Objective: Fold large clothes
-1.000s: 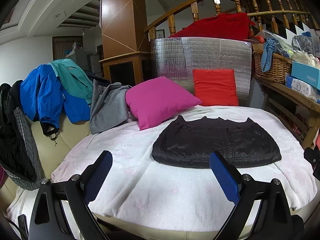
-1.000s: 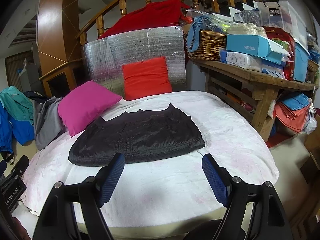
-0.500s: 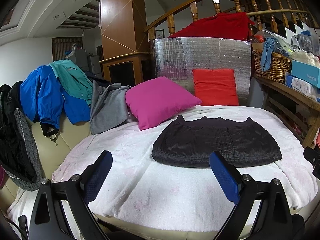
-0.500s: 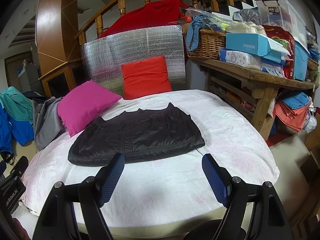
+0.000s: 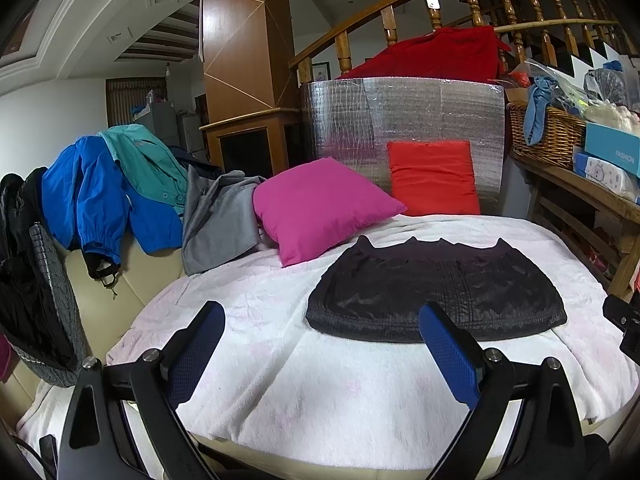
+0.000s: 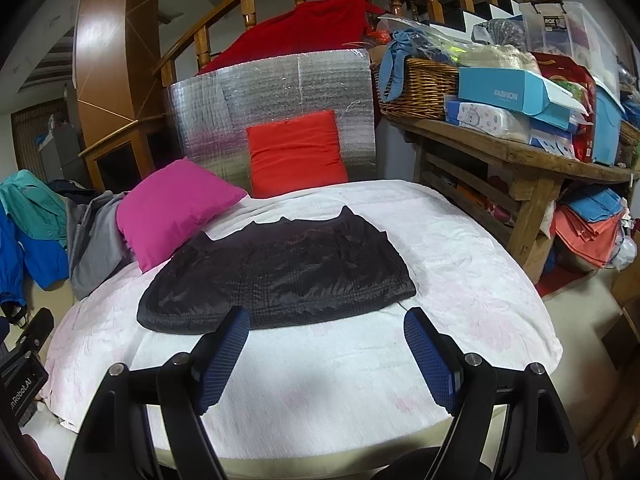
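A black quilted garment (image 5: 436, 292) (image 6: 280, 272) lies folded flat in a neat block on the white blanket (image 5: 320, 380) (image 6: 328, 380) that covers the couch. My left gripper (image 5: 320, 344) hovers open over the blanket, just short of the garment's near edge, with nothing between its blue pads. My right gripper (image 6: 326, 340) is open too, level with the garment's near right corner, and holds nothing. Each gripper's body shows at the edge of the other's view.
A pink cushion (image 5: 320, 208) and a red cushion (image 5: 432, 178) lean behind the garment, before a silver foil panel (image 5: 400, 120). Blue, teal and grey clothes (image 5: 132, 196) hang over the couch at left. A wooden shelf (image 6: 520, 152) with a basket and boxes stands at right.
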